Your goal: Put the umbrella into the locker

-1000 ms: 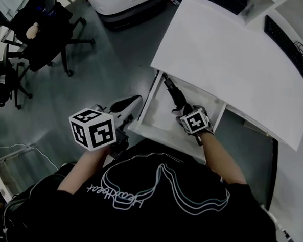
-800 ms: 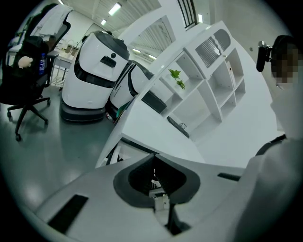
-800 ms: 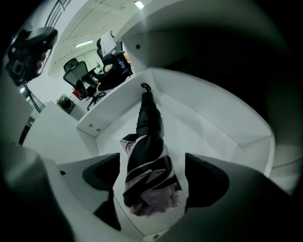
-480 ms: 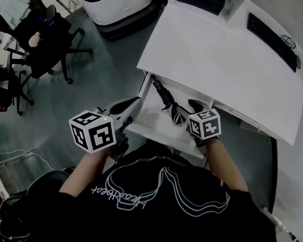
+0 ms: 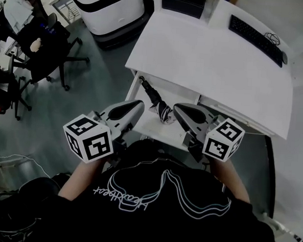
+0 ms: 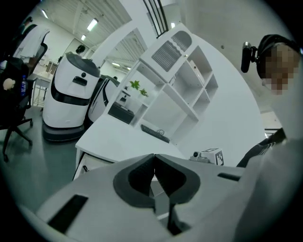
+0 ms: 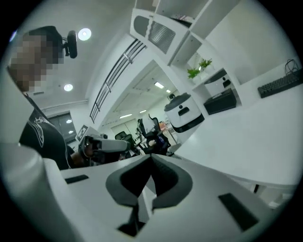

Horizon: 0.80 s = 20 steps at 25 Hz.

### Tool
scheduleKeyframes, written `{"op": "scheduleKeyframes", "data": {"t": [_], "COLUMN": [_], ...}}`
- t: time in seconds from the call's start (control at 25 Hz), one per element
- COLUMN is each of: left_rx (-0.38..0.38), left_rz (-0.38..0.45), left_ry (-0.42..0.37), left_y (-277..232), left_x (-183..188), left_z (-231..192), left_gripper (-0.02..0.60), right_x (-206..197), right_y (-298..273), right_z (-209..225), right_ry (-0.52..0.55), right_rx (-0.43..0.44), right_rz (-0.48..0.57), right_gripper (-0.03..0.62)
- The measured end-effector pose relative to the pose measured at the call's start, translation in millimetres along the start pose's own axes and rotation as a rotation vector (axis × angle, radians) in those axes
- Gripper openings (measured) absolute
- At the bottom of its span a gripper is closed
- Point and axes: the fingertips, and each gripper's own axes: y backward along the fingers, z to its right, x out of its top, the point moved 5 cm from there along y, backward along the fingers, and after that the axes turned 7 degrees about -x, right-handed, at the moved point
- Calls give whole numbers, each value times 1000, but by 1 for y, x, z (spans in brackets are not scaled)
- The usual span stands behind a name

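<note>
black and folded, the umbrella (image 5: 156, 100) lies inside the open locker drawer (image 5: 143, 123) at the near edge of the white table (image 5: 206, 55). the left hand-held gripper (image 5: 138, 105) hovers just left of it, jaws pressed together on nothing. the right hand-held gripper (image 5: 177, 109) hovers just right of it, jaws likewise closed and empty. a keyboard (image 5: 256, 35) sits far right on the table.
</note>
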Motion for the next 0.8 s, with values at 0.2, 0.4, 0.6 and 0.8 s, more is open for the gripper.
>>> {"op": "scheduleKeyframes", "data": {"t": [0.2, 0.4, 0.6, 0.8], "left_rx": [-48, -87, -115, -125], "left_rz": [61, 91, 108, 106], "left_ry": [-91, -157, -185, -171], "left_y": [4, 6, 6, 7], "left_x": [7, 13, 10, 3], "left_z": [42, 75, 89, 89], "left_gripper": [5, 5, 5, 5], "right_x": [28, 47, 51, 49], "right_y": [39, 61, 69, 72], "right_z": [-26, -44, -53, -61], "right_ry": [92, 140, 149, 174], "right_rx": [6, 40, 49, 46], "right_rz": [102, 159, 189, 190], "right_gripper": [3, 3, 3, 3]}}
